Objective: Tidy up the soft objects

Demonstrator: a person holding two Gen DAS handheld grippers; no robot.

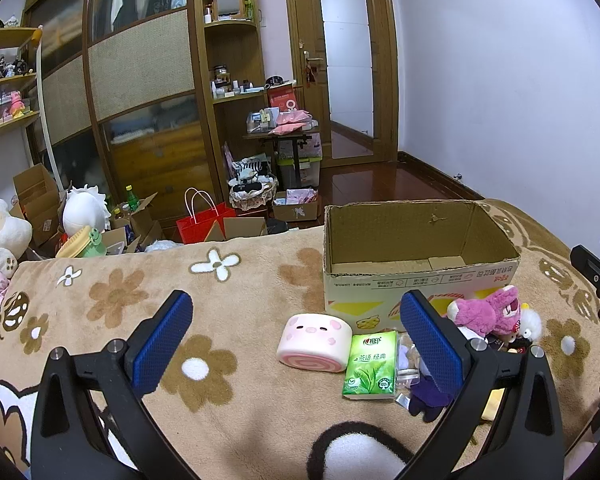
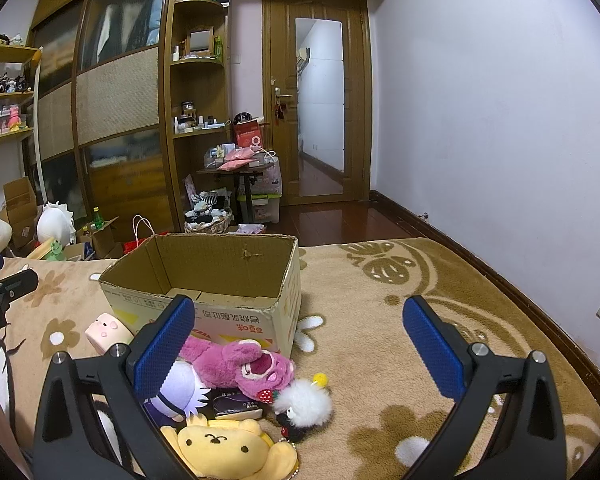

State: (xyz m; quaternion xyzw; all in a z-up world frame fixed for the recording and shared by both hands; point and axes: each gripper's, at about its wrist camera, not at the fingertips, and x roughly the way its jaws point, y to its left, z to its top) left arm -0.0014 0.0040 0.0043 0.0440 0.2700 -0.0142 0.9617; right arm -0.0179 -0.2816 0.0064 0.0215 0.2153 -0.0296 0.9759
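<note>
Plainly on a bed: tan fleece blanket with brown flower pattern (image 1: pixel 228 320), and on it an open brown cardboard box (image 1: pixel 416 248), upright and empty as far as visible. Left gripper (image 1: pixel 296 338) hovering over the blanket with jaws spread wide, holding nothing. Right gripper (image 2: pixel 300 344) likewise with jaws wide apart and empty. Near side of the box, soft things in a loose cluster: pink pig-faced roll-shaped squishy (image 1: pixel 314 340), just right of it a green tissue pack (image 1: pixel 372 364), then a magenta plush bear with a strawberry (image 2: pixel 240 364) lying against the box wall. Nearer than the bear: white fluffy ball toy with a yellow pom (image 2: pixel 306 400), pale purple plush (image 2: pixel 180 388) partly hidden behind the right gripper's left finger, small dark box (image 2: pixel 236 404), and nearest a yellow plush bear face (image 2: pixel 228 448). Far beyond the bed, wooden wardrobe (image 1: pixel 140 80) and door (image 1: pixel 340 60).
</note>
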